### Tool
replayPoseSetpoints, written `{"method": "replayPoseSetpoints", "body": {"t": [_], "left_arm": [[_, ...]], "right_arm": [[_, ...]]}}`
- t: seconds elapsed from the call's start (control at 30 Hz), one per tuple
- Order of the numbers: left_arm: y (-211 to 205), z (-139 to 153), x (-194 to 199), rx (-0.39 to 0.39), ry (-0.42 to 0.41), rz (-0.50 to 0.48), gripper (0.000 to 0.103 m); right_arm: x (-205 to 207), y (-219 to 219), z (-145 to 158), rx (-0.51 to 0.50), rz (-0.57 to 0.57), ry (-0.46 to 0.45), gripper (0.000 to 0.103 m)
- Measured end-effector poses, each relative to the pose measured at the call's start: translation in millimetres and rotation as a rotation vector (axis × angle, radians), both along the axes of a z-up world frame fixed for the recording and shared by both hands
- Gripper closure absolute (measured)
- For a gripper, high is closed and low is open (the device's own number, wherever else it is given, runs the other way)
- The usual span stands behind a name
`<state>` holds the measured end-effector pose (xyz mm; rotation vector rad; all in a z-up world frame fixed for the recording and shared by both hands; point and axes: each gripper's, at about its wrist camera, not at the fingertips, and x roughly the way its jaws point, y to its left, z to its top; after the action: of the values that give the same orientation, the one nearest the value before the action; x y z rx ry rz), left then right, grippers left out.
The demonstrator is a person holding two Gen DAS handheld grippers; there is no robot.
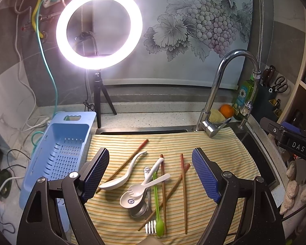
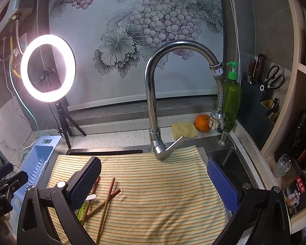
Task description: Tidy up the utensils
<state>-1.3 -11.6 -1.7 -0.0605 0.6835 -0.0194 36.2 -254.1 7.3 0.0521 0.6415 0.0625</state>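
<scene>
A pile of utensils lies on a striped cloth [image 1: 214, 143] over the sink. It holds a white ladle spoon [image 1: 122, 175], a white soup spoon [image 1: 132, 201], a white spork [image 1: 146, 185], a green spoon [image 1: 158, 210], a metal fork [image 1: 150, 226], a metal spoon [image 1: 139, 210] and several brown chopsticks [image 1: 183, 192]. My left gripper [image 1: 151, 175] hangs open above the pile, holding nothing. My right gripper [image 2: 154, 183] is open over bare cloth [image 2: 163, 194], with the chopsticks [image 2: 106, 202] beside its left finger [image 2: 85, 181].
A blue slotted drain basket [image 1: 57, 159] stands left of the cloth. A chrome faucet [image 2: 153, 102] rises behind it, with a sponge [image 2: 183, 130], an orange [image 2: 202, 123] and a green soap bottle [image 2: 232, 100]. A ring light [image 1: 99, 28] on a tripod stands at back left. A knife block [image 2: 259, 94] is right.
</scene>
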Motion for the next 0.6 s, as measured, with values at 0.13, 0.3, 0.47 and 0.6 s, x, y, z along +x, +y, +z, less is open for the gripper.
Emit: {"method": "replayPoseSetpoints", "body": {"t": [0.13, 0.3, 0.47, 0.6], "left_arm": [[-0.8, -0.4, 0.3, 0.0, 0.001, -0.002, 0.02], [-1.8, -1.7, 3.3, 0.0, 0.004, -0.008, 0.02], [-1.5, -2.0, 3.3, -0.002, 0.004, -0.009, 0.02], [-1.1, -2.6, 4.5, -0.002, 0.007, -0.009, 0.02]], "right_arm": [[0.3, 0.2, -0.9, 0.001, 0.0, 0.003, 0.0], [1.1, 0.5, -2.2, 0.001, -0.001, 0.004, 0.0], [2.7, 0.9, -3.6, 0.001, -0.001, 0.009, 0.0], [4.6, 1.2, -5.4, 0.001, 0.0, 0.015, 0.0]]}}
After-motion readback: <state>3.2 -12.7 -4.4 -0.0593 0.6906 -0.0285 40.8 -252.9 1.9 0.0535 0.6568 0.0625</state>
